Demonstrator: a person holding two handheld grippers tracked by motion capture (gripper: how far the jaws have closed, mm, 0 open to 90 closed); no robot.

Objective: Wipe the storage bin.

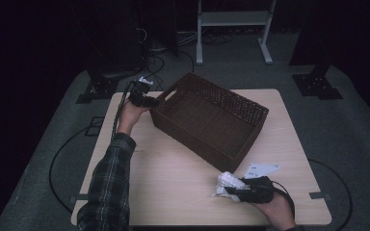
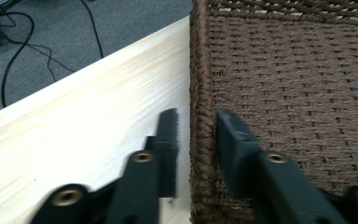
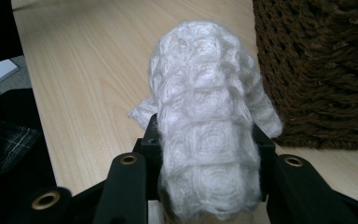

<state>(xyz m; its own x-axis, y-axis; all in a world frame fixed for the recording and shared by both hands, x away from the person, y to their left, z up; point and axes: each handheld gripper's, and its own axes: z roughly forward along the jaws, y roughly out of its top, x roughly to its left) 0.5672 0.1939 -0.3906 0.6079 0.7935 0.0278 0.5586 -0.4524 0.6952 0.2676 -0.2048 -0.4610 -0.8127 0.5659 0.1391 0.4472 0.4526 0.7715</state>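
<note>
Left gripper (image 1: 144,98) sits at the upper left of the high view, at the near corner of the brown woven basket (image 1: 212,120); in its own view the basket's braided rim (image 2: 200,116) runs up between the two black jaws, which straddle it with slim gaps on either side, not pressing yet. Down at the lower right, the right gripper (image 1: 233,188) is clamped on a white knitted cloth (image 3: 205,140), bunched tall between its jaws, just beside the basket's wall. Both rest over the pale wooden table (image 1: 173,178).
</note>
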